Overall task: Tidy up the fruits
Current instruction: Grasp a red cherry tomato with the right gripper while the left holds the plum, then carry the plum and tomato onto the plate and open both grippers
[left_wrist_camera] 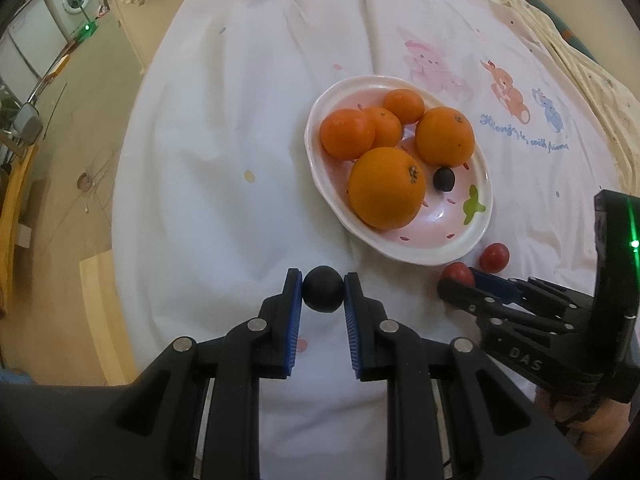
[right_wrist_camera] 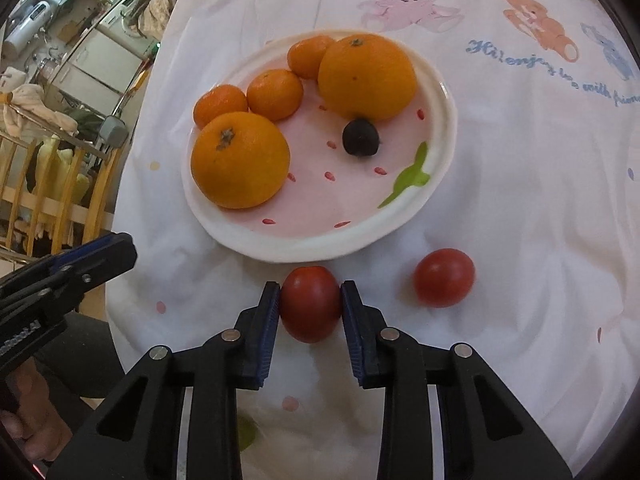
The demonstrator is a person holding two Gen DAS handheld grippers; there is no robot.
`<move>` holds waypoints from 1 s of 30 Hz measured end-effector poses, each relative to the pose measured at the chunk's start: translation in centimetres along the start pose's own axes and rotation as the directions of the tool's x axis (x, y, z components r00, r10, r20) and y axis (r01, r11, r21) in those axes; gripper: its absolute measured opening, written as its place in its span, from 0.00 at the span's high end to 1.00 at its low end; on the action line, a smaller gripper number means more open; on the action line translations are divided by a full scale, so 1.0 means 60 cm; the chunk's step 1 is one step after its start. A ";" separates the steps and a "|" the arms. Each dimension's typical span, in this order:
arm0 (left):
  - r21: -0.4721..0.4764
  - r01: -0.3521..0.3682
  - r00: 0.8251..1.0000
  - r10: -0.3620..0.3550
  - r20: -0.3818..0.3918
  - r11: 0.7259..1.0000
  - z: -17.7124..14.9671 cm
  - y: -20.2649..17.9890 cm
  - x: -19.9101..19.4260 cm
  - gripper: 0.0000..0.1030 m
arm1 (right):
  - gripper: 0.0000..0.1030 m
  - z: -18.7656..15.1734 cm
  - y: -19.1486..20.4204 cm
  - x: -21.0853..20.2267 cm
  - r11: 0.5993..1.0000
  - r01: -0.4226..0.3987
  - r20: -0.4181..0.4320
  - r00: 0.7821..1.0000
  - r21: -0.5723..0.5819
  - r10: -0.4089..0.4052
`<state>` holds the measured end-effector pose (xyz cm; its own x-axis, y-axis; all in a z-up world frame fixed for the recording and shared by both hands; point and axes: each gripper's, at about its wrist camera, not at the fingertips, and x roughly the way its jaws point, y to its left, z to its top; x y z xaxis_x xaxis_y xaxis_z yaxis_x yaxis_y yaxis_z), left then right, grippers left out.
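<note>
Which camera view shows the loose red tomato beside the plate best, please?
The right wrist view: the loose tomato lies whole and unobstructed on the cloth, near the plate. In the left wrist view it is small, near the edge, just above the right tongs.

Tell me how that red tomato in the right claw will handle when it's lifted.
The red tomato looks smooth and glossy, so it may slip between the right claw's pads. Being round, it would probably roll if dropped on the cloth. It likely bruises under a hard squeeze.
</note>
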<state>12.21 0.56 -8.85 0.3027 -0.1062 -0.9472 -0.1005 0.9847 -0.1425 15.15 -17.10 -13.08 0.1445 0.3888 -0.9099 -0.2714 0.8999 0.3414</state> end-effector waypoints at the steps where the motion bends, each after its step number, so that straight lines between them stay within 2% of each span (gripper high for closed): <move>1: 0.002 0.001 1.000 -0.001 0.001 1.000 0.000 -0.001 0.001 0.83 | 0.69 -0.002 -0.002 -0.004 1.000 -0.002 0.005 1.000 0.003 0.002; 7: 0.015 -0.013 1.000 0.013 0.020 1.000 -0.002 -0.002 0.008 0.83 | 0.69 -0.017 -0.001 -0.015 1.000 -0.007 0.017 1.000 0.019 0.007; 17: 0.052 -0.070 0.993 0.064 0.101 0.996 -0.002 -0.005 0.005 0.83 | 0.69 -0.029 -0.005 -0.062 0.997 -0.043 0.103 0.994 0.062 0.037; 25: 0.044 -0.087 0.985 0.080 0.150 0.995 0.014 -0.004 -0.024 0.83 | 0.69 -0.010 -0.017 -0.128 0.991 -0.085 0.221 0.973 0.100 0.061; 30: 0.021 -0.048 0.987 0.044 0.157 0.999 0.042 -0.004 -0.056 0.83 | 0.69 0.007 -0.014 -0.161 0.992 -0.097 0.292 0.954 0.077 0.071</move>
<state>13.60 1.06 -4.88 0.4428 -0.0394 -0.8958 -0.0952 0.9913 -0.0907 14.39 -21.55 -4.47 0.3965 0.4922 -0.7749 -0.2103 0.8704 0.4452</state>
